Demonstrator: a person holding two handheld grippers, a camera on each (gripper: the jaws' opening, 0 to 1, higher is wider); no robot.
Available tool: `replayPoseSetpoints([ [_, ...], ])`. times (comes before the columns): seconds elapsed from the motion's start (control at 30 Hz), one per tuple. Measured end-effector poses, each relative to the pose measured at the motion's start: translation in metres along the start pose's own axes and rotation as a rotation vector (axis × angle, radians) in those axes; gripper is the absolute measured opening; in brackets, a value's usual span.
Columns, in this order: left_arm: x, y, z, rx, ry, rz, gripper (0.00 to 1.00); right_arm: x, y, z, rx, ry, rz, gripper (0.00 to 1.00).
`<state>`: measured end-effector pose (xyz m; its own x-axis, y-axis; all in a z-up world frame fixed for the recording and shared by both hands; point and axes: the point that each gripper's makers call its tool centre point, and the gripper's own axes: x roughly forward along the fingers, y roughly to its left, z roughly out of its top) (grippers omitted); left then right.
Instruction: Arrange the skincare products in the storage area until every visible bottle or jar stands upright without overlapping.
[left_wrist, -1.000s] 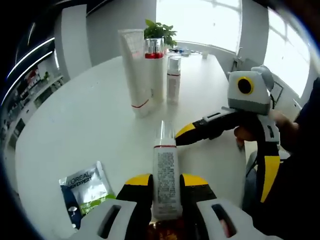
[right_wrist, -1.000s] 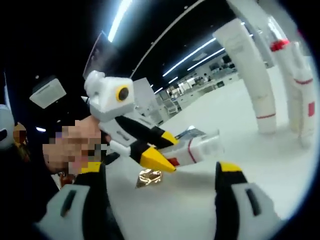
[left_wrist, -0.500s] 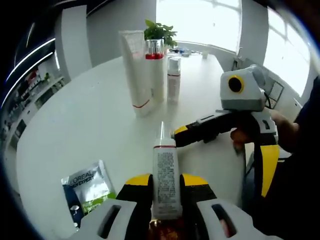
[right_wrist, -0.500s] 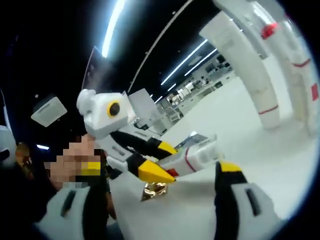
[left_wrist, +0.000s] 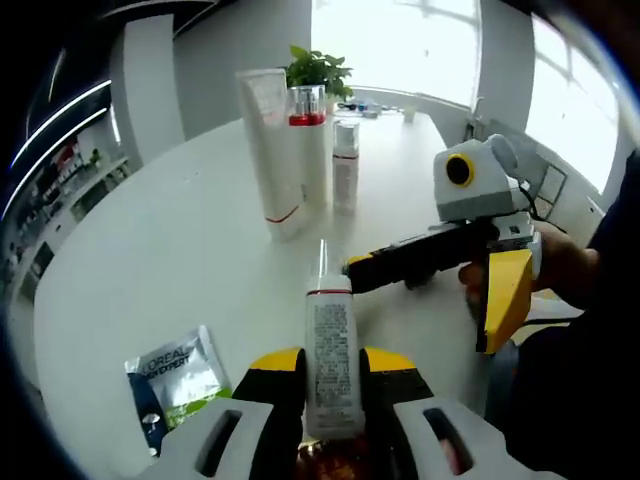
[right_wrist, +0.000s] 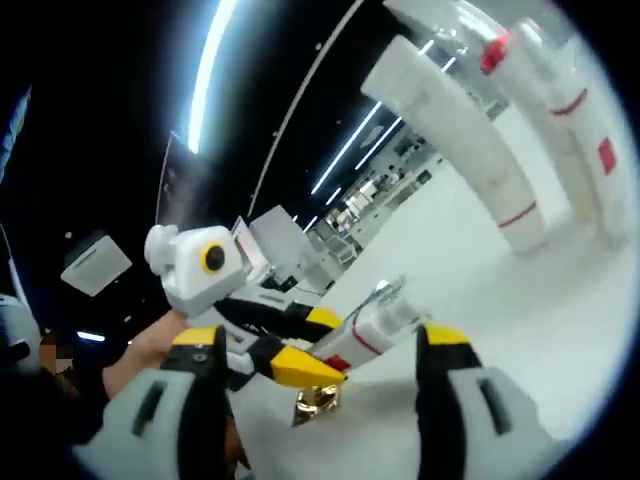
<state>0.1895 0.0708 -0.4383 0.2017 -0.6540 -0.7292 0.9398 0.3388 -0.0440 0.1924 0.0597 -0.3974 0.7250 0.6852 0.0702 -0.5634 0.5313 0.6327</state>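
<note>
- The left hand-held gripper (left_wrist: 331, 365) is clamped on a slim white bottle (left_wrist: 331, 350), which lies along the jaws with its clear pointed cap facing forward; a thin red band runs below the cap, and fine print covers the label.
- In the right gripper view the same bottle (right_wrist: 372, 325) juts out over the white worktop (right_wrist: 520, 300), held between yellow-tipped jaws.
- The right hand-held gripper (right_wrist: 320, 345) has its jaws spread wide, with nothing between them — in the left gripper view it (left_wrist: 420, 262) sits just beside the bottle's cap; whether they touch is hard to tell.
- Farther back on the worktop (left_wrist: 150, 250), three products stand upright close together: a tall white tube (left_wrist: 270, 150) with a red curve, a red-collared bottle (left_wrist: 310, 145) and a small white bottle (left_wrist: 346, 165).
- A printed sachet (left_wrist: 175, 375) lies flat near the left jaw.
- A green plant (left_wrist: 318, 70) stands behind the group.
</note>
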Motion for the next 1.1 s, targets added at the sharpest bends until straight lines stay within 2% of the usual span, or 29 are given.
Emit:
replayPoseSetpoints([
  [0.37,-0.001,0.007,0.000,0.010,-0.001,0.005,0.20,0.001,0.001,0.002,-0.007,-0.012,-0.020,0.75],
  [0.57,-0.002,0.021,0.002,0.012,-0.007,0.002,0.20,0.001,0.008,0.004,-0.037,-0.017,-0.020,0.76],
  [0.8,-0.001,0.011,0.000,0.013,-0.007,0.000,0.20,0.003,0.018,0.006,-0.093,-0.008,-0.007,0.77],
  [1.0,0.000,0.008,-0.001,0.015,-0.008,0.001,0.20,0.002,0.016,0.013,-0.110,-0.007,-0.004,0.76],
  [1.1,0.001,0.006,-0.001,0.012,-0.010,-0.002,0.20,0.002,0.016,0.014,-0.135,0.000,-0.020,0.70],
])
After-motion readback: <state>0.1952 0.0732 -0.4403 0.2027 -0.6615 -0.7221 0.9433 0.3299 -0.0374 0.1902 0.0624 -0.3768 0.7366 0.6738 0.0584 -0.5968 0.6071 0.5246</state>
